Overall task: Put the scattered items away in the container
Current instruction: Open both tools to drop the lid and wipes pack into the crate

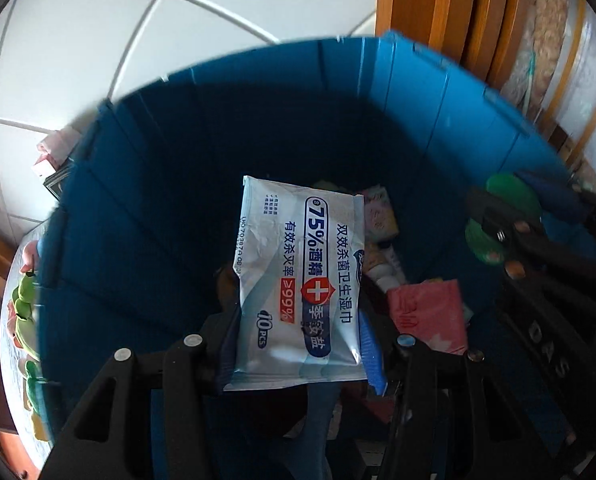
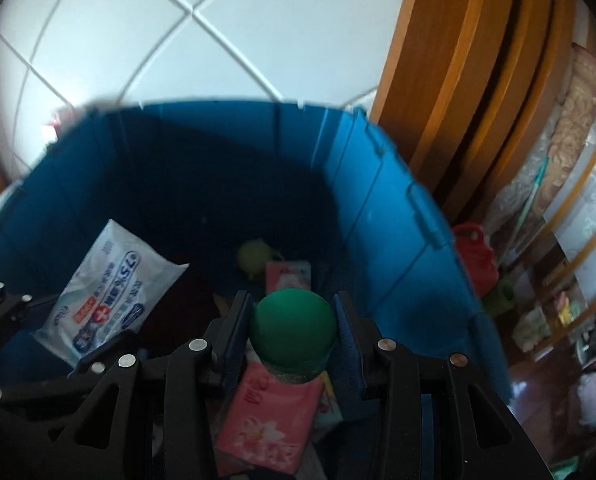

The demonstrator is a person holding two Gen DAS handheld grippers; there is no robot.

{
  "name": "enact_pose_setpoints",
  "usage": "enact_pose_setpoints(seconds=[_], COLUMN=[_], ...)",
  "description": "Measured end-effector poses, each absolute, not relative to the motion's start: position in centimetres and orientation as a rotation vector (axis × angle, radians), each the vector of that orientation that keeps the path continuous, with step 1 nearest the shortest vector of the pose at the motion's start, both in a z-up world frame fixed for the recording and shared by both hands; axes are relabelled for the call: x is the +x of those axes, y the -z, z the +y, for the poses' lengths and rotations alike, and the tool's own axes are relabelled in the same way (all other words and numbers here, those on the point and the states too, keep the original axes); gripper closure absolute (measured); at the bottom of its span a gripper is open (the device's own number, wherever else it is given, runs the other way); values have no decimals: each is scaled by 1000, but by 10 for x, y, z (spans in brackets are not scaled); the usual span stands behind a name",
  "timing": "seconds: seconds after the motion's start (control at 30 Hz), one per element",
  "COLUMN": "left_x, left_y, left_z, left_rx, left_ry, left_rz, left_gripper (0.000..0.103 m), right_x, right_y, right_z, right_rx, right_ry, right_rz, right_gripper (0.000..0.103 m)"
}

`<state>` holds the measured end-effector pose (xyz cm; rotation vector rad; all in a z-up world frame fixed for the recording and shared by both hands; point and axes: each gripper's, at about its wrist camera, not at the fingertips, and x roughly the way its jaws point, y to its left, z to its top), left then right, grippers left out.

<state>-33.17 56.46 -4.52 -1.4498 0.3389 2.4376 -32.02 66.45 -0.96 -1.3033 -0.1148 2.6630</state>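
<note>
Progress looked good from my seat: several things already lay in the blue bin [image 1: 418,92], a pink tissue pack [image 2: 269,416] among them. My left gripper [image 1: 298,356] was clamped on a wipes packet [image 1: 298,280] over the bin, and my right gripper [image 2: 293,340] pinched a green-capped jar [image 2: 293,328] above it. I judged both only needed dropping; a few things still lay outside the bin.

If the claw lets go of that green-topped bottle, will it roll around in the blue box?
Probably a little. The green-topped bottle looks round, so it could roll. The pink tissue pack below it in the blue box looks soft and would likely stop it quickly.
</note>
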Motion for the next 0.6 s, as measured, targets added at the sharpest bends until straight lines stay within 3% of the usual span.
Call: enact_pose_setpoints(seconds=[0.1, 0.33, 0.6], left_x=[-336, -331, -338], left_y=[64, 68, 68], left_z=[566, 586, 585], left_rx=[-1549, -1493, -1466], left_ry=[-2367, -2382, -2335], left_rz=[329, 425, 401], left_gripper=[53, 53, 50], right_x=[-332, -331, -333], right_y=[36, 62, 66], right_z=[676, 698, 696], right_rx=[-1417, -1557, -1584], right_ry=[-2621, -2493, -2468], right_rz=[-27, 44, -3], right_gripper=[62, 62, 62])
